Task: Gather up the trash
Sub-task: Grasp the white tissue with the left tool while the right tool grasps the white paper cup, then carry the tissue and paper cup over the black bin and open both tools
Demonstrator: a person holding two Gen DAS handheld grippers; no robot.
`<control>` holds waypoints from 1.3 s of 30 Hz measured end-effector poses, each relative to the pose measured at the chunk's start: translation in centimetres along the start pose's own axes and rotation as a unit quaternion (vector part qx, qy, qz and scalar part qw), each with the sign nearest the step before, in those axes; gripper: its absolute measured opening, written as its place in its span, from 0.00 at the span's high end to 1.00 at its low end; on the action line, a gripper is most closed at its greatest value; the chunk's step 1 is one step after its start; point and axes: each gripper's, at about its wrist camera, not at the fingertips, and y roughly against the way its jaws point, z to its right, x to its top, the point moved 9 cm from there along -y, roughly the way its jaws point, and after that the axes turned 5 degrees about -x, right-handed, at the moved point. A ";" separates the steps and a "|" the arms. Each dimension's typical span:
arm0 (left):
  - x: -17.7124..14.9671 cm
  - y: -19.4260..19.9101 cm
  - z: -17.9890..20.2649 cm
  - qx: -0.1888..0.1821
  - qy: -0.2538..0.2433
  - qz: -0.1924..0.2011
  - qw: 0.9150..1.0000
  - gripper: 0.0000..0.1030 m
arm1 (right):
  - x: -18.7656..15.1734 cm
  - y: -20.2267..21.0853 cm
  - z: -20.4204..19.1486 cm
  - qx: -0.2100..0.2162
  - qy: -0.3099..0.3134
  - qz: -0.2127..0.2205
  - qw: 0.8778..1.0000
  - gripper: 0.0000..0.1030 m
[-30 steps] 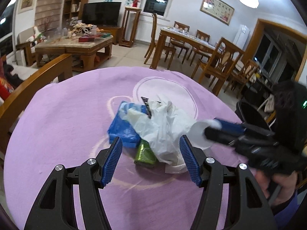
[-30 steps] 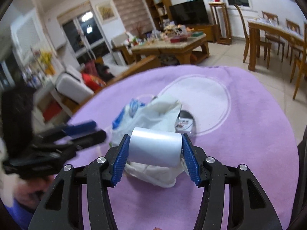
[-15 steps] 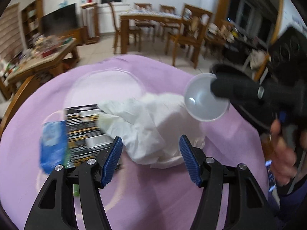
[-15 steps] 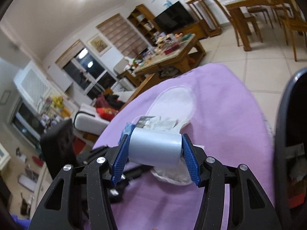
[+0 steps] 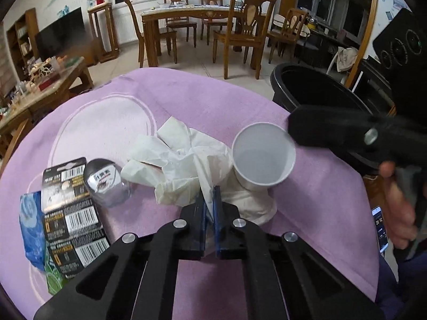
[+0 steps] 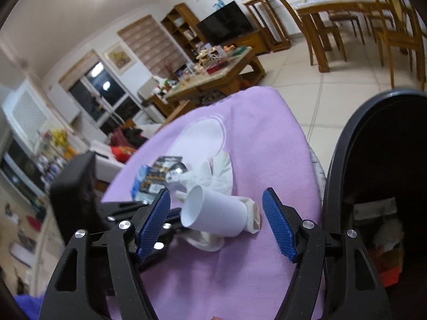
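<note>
The left gripper (image 5: 209,202) is clenching its fingers on a fold of the crumpled white tissue (image 5: 181,165) on the purple-covered bench (image 5: 307,186). The right gripper (image 6: 216,222), fingers just spread and released, is leaving the white paper cup (image 6: 213,216) lying on that tissue. Lifting slowly should be keeping the cup from rolling. The black bin (image 6: 339,160) beside the bench is already holding scraps.

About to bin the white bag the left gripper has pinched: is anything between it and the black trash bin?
Yes. The white paper cup lies on its side on the white plastic bag, toward the black trash bin. The right gripper, jaws open either side of the cup, is on that side too.
</note>
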 end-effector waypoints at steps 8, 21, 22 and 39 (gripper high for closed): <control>-0.1 0.3 -0.1 -0.034 0.041 0.007 0.999 0.95 | -1.2 -3.4 -2.5 -0.061 0.094 -0.023 0.993 0.49; 1.7 5.8 -0.2 -0.014 0.052 0.083 0.995 0.95 | 2.3 3.9 -2.5 0.031 0.023 0.060 0.997 0.56; 2.1 6.6 0.0 -0.014 0.053 0.093 0.994 0.95 | 2.7 4.7 -2.4 0.030 0.023 0.069 0.997 0.56; 10.0 7.6 9.8 -0.082 0.014 0.149 0.985 0.95 | 2.8 16.2 8.0 -0.018 -0.031 0.142 0.989 0.56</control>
